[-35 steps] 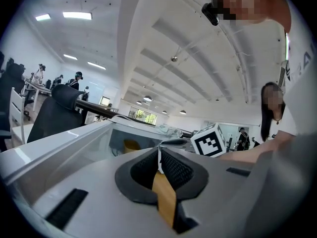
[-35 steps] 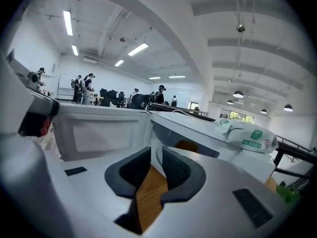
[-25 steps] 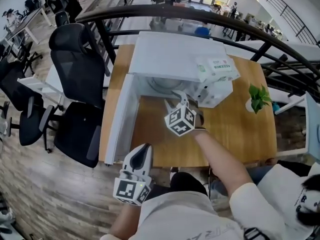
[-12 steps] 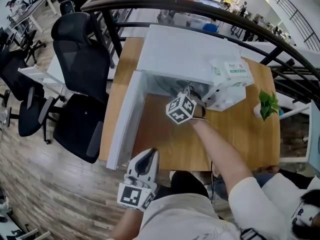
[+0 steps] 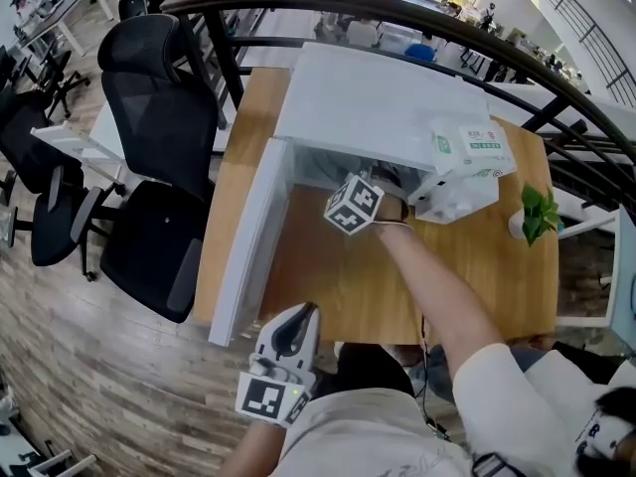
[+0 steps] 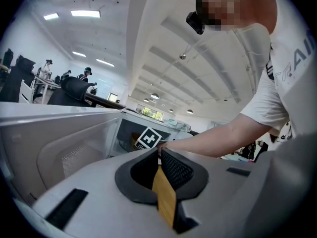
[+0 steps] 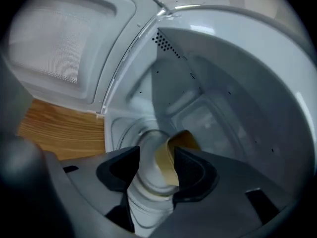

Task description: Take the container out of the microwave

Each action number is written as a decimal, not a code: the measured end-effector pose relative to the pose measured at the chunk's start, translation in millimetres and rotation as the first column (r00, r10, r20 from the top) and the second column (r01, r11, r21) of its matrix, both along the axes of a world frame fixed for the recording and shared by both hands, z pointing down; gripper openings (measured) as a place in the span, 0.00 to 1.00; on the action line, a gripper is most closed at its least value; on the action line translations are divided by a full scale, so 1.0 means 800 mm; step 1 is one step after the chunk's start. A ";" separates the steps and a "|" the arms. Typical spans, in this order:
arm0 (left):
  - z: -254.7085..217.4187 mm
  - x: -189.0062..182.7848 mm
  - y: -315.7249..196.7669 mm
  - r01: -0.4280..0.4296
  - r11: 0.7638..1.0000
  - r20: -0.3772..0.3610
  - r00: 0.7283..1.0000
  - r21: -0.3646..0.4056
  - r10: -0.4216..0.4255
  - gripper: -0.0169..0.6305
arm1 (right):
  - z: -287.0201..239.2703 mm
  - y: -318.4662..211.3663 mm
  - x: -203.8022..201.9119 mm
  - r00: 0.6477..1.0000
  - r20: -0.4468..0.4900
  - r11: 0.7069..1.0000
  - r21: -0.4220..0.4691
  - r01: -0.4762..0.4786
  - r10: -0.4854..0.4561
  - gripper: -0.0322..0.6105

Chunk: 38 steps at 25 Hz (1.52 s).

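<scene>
right arm [image 5: 437, 296]: stretched forward, right gripper [image 7: 154, 155] angled down inside microwave [image 5: 368, 107] | jaws: just opened wide, container [image 7: 148, 180] between them (not clamped) | left gripper [image 6: 159, 152]: near level, closed, empty

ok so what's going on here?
A person with a gripper in each hand is fetching the container from the microwave on the wooden table. The door is swung open to the left. The right gripper reaches into the cavity; its jaws have just been opening and stand apart around the white container, not gripping it. The left gripper hangs shut and empty near the person's body.
</scene>
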<state>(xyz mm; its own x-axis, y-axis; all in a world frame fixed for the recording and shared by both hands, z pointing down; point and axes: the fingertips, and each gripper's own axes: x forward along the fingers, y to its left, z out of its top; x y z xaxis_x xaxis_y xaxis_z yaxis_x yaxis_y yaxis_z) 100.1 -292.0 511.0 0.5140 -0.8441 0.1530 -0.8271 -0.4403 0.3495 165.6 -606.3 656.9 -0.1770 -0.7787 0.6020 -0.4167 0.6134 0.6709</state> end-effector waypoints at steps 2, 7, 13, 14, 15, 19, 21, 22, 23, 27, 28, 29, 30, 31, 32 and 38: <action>0.003 0.005 -0.003 -0.007 1.000 -0.002 1.000 0.003 0.007 0.10 | 0.004 -0.010 0.004 1.000 -0.018 1.000 0.001 -0.003 0.003 0.42; 0.008 0.018 -0.004 -0.030 1.000 -0.009 1.000 -0.002 0.030 0.10 | 0.016 -0.021 0.011 0.998 -0.064 1.000 -0.002 0.001 -0.001 0.43; 0.013 0.020 -0.001 -0.037 0.999 -0.017 0.999 -0.015 0.037 0.10 | 0.019 -0.036 0.019 0.995 -0.100 0.999 -0.018 -0.028 0.026 0.42; 0.015 0.020 -0.001 -0.037 0.999 -0.017 0.999 -0.019 0.037 0.10 | 0.021 -0.037 0.020 0.994 -0.104 0.999 -0.022 -0.031 0.029 0.41; 0.016 0.020 0.000 -0.037 0.999 -0.017 0.999 -0.022 0.036 0.10 | 0.023 -0.037 0.022 0.993 -0.110 0.999 -0.025 -0.032 0.029 0.39; 0.016 0.018 0.002 -0.038 0.999 -0.017 0.999 -0.027 0.037 0.10 | 0.021 -0.037 0.022 0.990 -0.137 1.000 0.002 -0.021 0.021 0.28; 0.016 0.018 0.002 -0.039 0.999 -0.018 0.999 -0.028 0.039 0.10 | 0.017 -0.037 0.020 0.990 -0.137 1.000 0.022 -0.014 0.017 0.20; 0.016 0.019 0.002 -0.041 0.999 -0.019 0.999 -0.028 0.040 0.10 | 0.016 -0.036 0.020 0.991 -0.136 1.000 0.028 -0.013 0.016 0.17; 0.016 0.020 0.002 -0.043 0.999 -0.020 0.999 -0.027 0.042 0.10 | 0.016 -0.036 0.020 0.990 -0.137 0.999 0.031 -0.012 0.016 0.14; 0.017 0.020 0.002 -0.046 0.999 -0.020 0.999 -0.026 0.045 0.10 | 0.015 -0.033 0.017 0.991 -0.131 0.999 0.037 0.003 0.002 0.12; 0.016 0.020 0.002 -0.046 0.999 -0.020 0.999 -0.026 0.046 0.10 | 0.014 -0.031 0.016 0.992 -0.129 0.999 0.040 0.007 -0.002 0.11; 0.015 0.020 0.002 -0.047 0.999 -0.020 0.999 -0.025 0.047 0.10 | 0.012 -0.030 0.016 0.992 -0.129 0.999 0.044 0.009 -0.003 0.11; 0.014 0.020 0.001 -0.048 0.999 -0.022 0.999 -0.024 0.048 0.10 | 0.010 -0.028 0.017 0.992 -0.129 0.999 0.048 0.009 -0.003 0.11; 0.014 0.020 0.001 -0.050 0.998 -0.024 0.999 -0.023 0.049 0.10 | 0.008 -0.026 0.018 0.992 -0.130 0.999 0.052 0.011 -0.004 0.11; 0.013 0.020 0.002 -0.052 0.998 -0.026 0.998 -0.022 0.051 0.10 | 0.007 -0.023 0.018 0.991 -0.133 0.998 0.057 0.015 -0.007 0.11; 0.006 0.022 0.007 -0.072 0.997 -0.035 0.997 -0.009 0.072 0.10 | -0.003 0.004 0.013 0.990 -0.136 0.997 0.065 0.046 -0.037 0.11</action>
